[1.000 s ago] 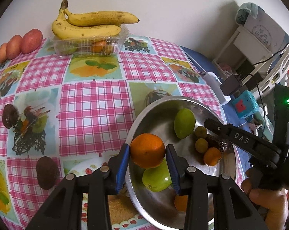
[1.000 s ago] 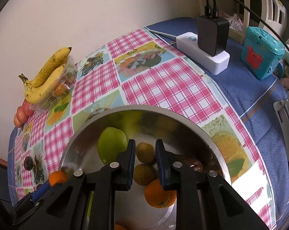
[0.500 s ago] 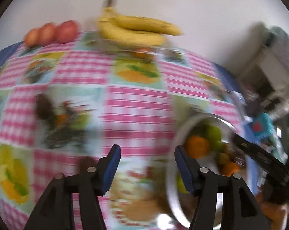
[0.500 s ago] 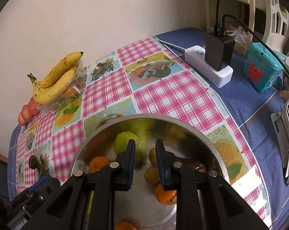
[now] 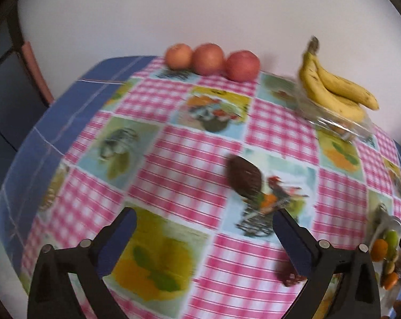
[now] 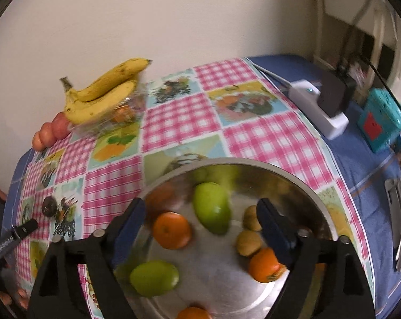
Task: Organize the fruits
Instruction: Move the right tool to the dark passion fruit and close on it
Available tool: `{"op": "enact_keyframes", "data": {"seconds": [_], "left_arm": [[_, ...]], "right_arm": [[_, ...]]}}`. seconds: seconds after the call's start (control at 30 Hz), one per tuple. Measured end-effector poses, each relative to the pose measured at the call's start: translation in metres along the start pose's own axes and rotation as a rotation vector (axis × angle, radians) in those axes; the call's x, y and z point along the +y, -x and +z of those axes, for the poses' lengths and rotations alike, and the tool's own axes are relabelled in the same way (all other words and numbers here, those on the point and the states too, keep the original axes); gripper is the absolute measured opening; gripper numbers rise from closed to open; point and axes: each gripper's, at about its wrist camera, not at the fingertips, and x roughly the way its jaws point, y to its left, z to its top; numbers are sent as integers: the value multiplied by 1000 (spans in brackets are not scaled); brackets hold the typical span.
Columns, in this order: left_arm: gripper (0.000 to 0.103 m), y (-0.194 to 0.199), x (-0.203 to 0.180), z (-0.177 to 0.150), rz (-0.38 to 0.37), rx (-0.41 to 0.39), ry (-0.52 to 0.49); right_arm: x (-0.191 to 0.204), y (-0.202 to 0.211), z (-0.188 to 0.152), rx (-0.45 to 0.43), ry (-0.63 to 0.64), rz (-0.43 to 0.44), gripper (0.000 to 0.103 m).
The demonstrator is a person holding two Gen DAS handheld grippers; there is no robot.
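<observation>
My left gripper is open and empty above the checked tablecloth. A dark brown fruit lies just beyond its fingers; another dark fruit sits by the right finger. My right gripper is open and empty over the steel bowl. The bowl holds two green fruits, oranges and small brownish fruits. Bananas lie on a clear tub at the back. Three red apples stand by the wall.
A white power strip with a black charger and a teal toy sit on the blue cloth at right. The bowl also shows at the right edge of the left wrist view. The wall is close behind the table.
My left gripper let the orange go into the bowl, opened wide and swung left over the tablecloth. My right gripper opened from shut and pulled back a little above the bowl.
</observation>
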Motion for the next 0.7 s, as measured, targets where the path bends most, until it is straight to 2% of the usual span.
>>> {"op": "enact_keyframes", "data": {"seconds": [0.27, 0.43, 0.7], "left_arm": [[103, 0, 34, 11, 22, 3, 3], [103, 0, 55, 13, 60, 13, -23], [103, -1, 91, 15, 70, 18, 12]], "right_arm": [[49, -2, -8, 6, 118, 32, 95], [90, -6, -16, 41, 205, 66, 95], [140, -11, -30, 89, 297, 92, 95]]}}
